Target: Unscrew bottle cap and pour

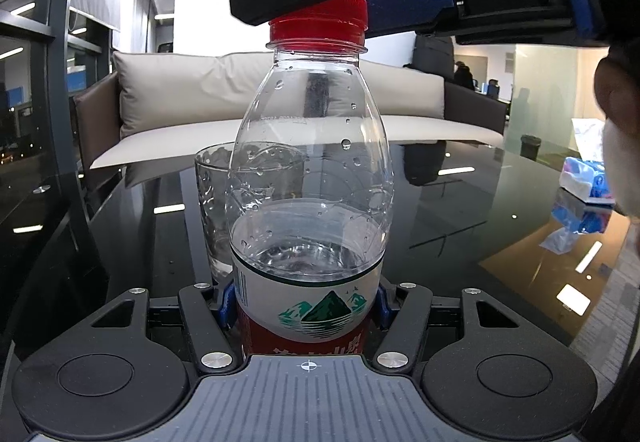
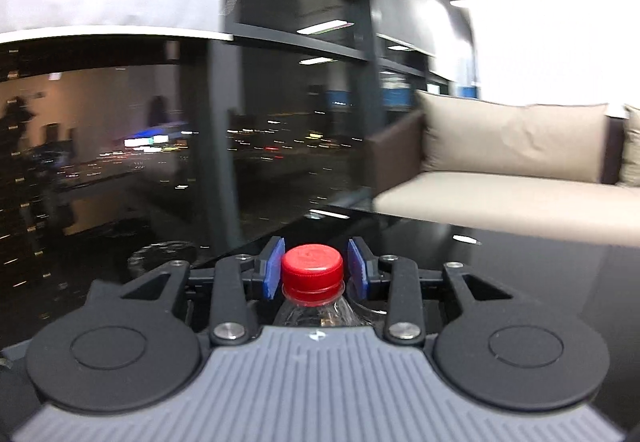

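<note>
A clear plastic bottle (image 1: 308, 169) with a red cap (image 1: 320, 21) and a white and red label stands upright, partly filled with water. My left gripper (image 1: 304, 308) is shut on the bottle at its label. My right gripper (image 2: 316, 270) reaches in from the upper right, and its blue pads (image 2: 274, 270) stand on either side of the cap (image 2: 312, 268) with small gaps, so it is open around the cap. A clear drinking glass (image 1: 214, 209) stands just behind the bottle on the left.
The dark glossy table (image 1: 460, 226) reflects ceiling lights. A blue and white tissue pack (image 1: 586, 181) lies at the right. A beige sofa (image 1: 280, 97) stands behind the table, with dark windows at the left.
</note>
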Demonstrator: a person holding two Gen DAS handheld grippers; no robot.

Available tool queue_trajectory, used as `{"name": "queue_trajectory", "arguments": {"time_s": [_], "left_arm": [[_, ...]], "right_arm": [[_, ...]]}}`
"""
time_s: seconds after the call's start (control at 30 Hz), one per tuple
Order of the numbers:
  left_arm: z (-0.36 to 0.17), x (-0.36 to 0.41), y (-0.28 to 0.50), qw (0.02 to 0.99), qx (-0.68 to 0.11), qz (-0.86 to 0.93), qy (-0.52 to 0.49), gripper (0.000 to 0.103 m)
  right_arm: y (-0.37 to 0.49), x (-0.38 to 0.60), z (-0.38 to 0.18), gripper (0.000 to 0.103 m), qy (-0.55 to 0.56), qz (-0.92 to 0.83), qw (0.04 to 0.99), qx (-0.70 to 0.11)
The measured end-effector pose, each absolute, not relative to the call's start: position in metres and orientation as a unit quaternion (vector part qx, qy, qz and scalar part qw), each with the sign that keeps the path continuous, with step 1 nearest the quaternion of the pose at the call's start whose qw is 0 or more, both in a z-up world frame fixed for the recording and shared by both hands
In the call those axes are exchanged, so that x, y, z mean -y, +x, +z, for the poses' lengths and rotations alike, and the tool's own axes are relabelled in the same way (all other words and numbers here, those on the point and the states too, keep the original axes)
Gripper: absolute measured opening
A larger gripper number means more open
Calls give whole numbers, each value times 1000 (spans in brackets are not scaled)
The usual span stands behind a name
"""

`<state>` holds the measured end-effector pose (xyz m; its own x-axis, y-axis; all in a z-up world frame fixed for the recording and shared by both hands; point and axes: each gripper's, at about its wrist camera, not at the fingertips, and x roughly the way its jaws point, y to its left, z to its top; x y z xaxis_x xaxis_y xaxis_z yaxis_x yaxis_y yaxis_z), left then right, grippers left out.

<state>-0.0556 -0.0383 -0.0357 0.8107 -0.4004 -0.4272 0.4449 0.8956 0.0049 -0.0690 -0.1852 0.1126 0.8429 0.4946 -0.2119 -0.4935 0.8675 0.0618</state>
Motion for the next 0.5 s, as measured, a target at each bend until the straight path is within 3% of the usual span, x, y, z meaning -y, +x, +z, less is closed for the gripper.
{"name": "queue_trajectory", "arguments": {"time_s": [0.5], "left_arm": [[-35, 39, -56, 949, -213, -226, 48, 56]], "right_arm": [[-70, 168, 99, 31, 1, 205, 973, -106]]}}
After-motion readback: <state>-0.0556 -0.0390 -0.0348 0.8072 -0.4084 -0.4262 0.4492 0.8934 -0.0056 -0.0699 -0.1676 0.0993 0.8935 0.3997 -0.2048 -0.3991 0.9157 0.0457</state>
